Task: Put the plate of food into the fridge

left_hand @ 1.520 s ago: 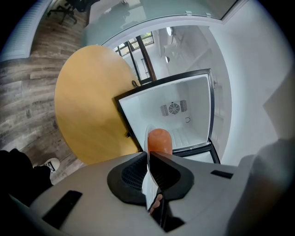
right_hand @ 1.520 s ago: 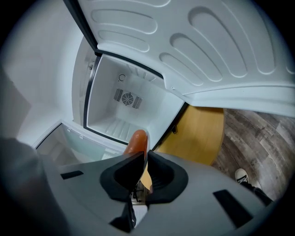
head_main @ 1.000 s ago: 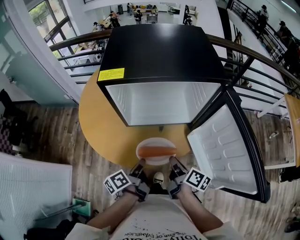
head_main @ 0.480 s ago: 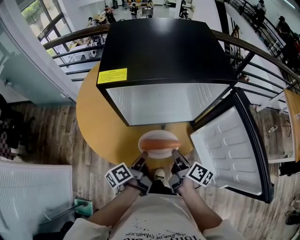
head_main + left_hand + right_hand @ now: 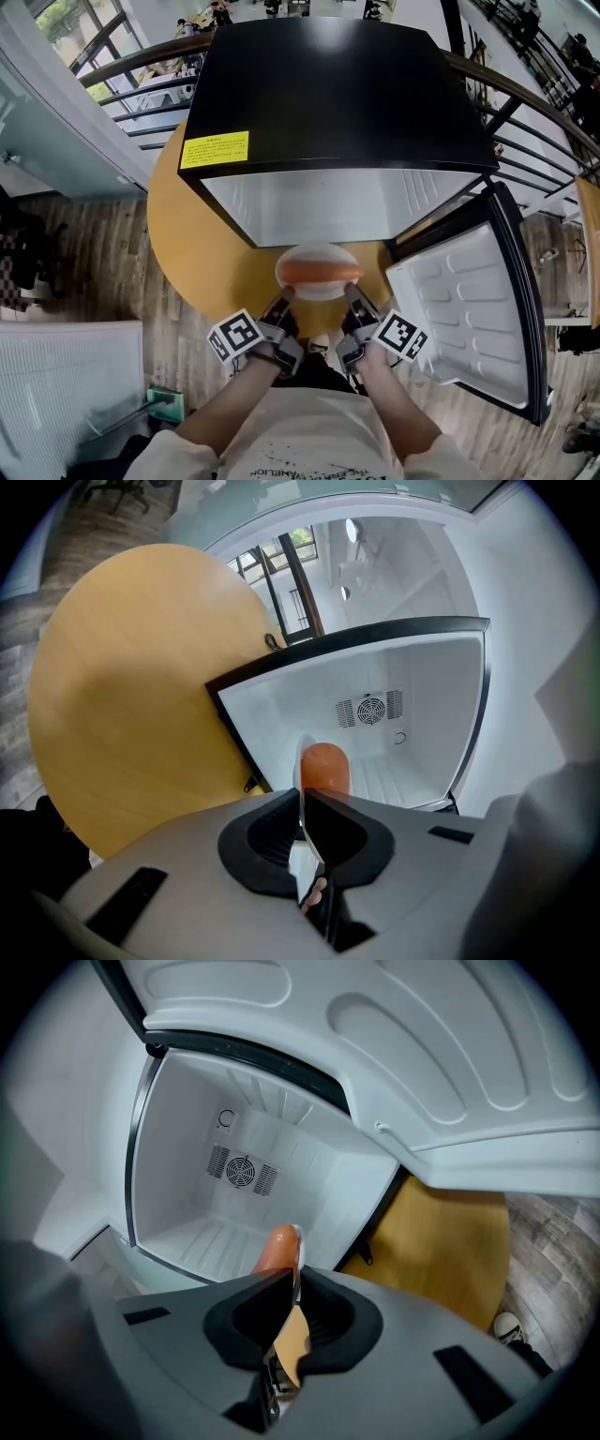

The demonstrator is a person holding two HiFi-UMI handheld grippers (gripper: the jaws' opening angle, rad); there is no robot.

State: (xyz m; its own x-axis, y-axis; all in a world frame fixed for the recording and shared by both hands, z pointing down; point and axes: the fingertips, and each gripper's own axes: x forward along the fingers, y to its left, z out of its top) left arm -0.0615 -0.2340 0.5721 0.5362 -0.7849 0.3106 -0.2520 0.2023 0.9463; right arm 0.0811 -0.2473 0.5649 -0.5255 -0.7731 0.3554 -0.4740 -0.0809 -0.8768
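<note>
A white plate (image 5: 320, 291) with an orange-red sausage (image 5: 318, 271) on it is being held in the air by both grippers. It is just in front of the mouth of the open fridge (image 5: 328, 94) and over the near part of the round wooden table (image 5: 192, 244) on which the fridge is standing.

In the head view, the left gripper (image 5: 285, 300) is being seen at the plate's near-left rim and the right gripper (image 5: 352, 296) at its near-right rim. How the jaws are set is not being made plain there. Each gripper view shows it: the jaws are being kept closed on the thin white rim, with the plate seen edge-on and the sausage rising beyond it.

Only the head view is showing the fridge's black top with its yellow label (image 5: 215, 149). It alone is showing the whole white door (image 5: 469, 309), swung open to the right. The inside of the fridge is mostly being hidden in that view. In the gripper views, its white back wall with a round fan grille (image 5: 368, 709) and its ribbed floor (image 5: 211, 1241) are being laid bare. Part of a shoe (image 5: 507, 1328) on the plank floor is being caught at the lower right of the right gripper view.
</note>
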